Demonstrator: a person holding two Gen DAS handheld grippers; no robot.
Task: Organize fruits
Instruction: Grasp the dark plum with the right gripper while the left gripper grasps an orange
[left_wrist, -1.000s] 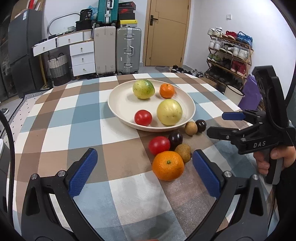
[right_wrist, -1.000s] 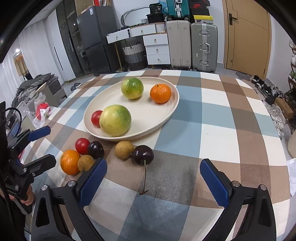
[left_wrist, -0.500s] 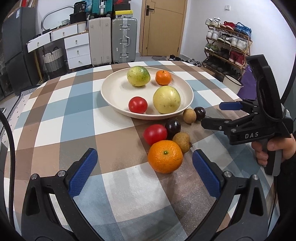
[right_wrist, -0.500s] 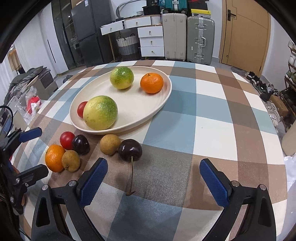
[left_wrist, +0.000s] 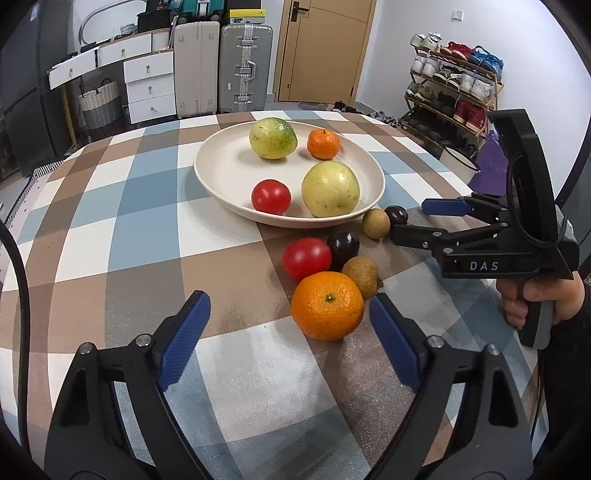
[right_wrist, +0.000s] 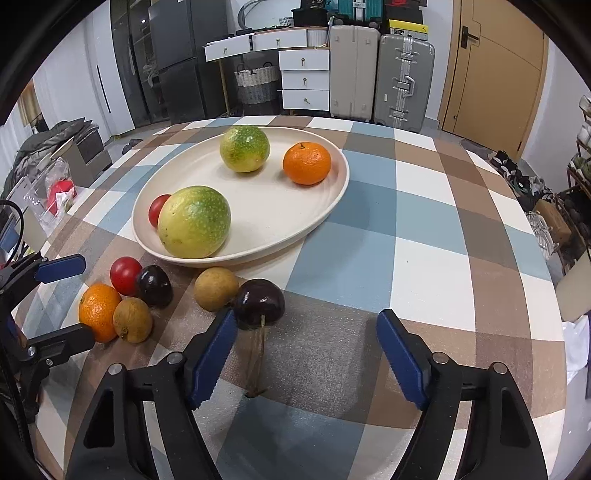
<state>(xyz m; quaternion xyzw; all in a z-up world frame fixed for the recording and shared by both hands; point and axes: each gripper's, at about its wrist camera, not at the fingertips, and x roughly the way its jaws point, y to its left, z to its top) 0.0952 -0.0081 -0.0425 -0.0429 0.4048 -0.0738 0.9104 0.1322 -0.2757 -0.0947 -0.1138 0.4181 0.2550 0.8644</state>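
A cream plate (left_wrist: 221, 173) on the checked table holds two green-yellow fruits, a small orange (left_wrist: 323, 144) and a red tomato (left_wrist: 270, 196). Loose fruit lies in front of it: an orange (left_wrist: 327, 305), a tomato (left_wrist: 306, 258), a dark plum (left_wrist: 342, 243), two brown fruits and a dark stemmed cherry (right_wrist: 259, 302). My left gripper (left_wrist: 290, 328) is open, just short of the loose orange. My right gripper (right_wrist: 304, 354) is open, its left finger (right_wrist: 214, 350) close beside the cherry, with the stem between the fingers. The right gripper also shows in the left wrist view (left_wrist: 424, 221).
The round table's edge runs close on the right (right_wrist: 554, 332). Suitcases (right_wrist: 402, 81), white drawers and a basket stand behind the table. A shoe rack (left_wrist: 454, 85) is to the right. A white pot (left_wrist: 458, 162) and a box sit beside the table.
Both grippers have moved forward towards the loose fruit. The left one has closed in on the orange, the right one on the stemmed cherry. Both stay open.
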